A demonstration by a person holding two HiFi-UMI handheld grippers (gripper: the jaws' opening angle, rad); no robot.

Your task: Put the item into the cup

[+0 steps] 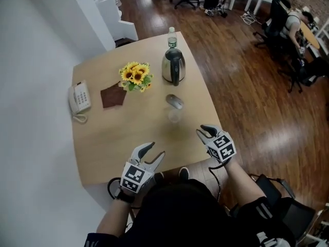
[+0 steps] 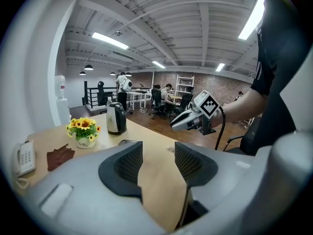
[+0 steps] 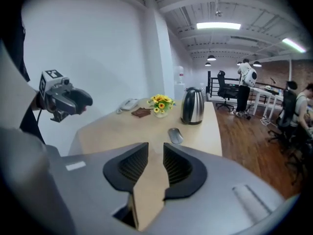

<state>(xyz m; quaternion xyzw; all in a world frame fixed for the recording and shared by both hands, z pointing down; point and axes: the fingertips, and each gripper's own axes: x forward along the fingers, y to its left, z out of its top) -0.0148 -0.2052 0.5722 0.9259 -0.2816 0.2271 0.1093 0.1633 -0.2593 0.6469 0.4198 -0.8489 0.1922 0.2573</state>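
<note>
A small clear cup (image 1: 175,117) stands on the wooden table (image 1: 118,133), just in front of a grey computer mouse (image 1: 175,101) (image 3: 175,135). My left gripper (image 1: 154,151) (image 2: 156,155) hovers over the table's near edge; it is open, with only bare tabletop between its pads. My right gripper (image 1: 201,131) (image 3: 155,155) is near the table's front right edge, a short way to the right of and nearer than the cup. It is open too and holds nothing. Each gripper view shows the other gripper: the right (image 2: 175,125) and the left (image 3: 84,102).
A steel kettle (image 1: 174,65) and a bottle (image 1: 172,35) stand at the far edge. A pot of sunflowers (image 1: 135,76), a brown cloth (image 1: 112,95) and a white telephone (image 1: 79,98) sit to the left. A white wall runs along the left; office chairs and people are far off to the right.
</note>
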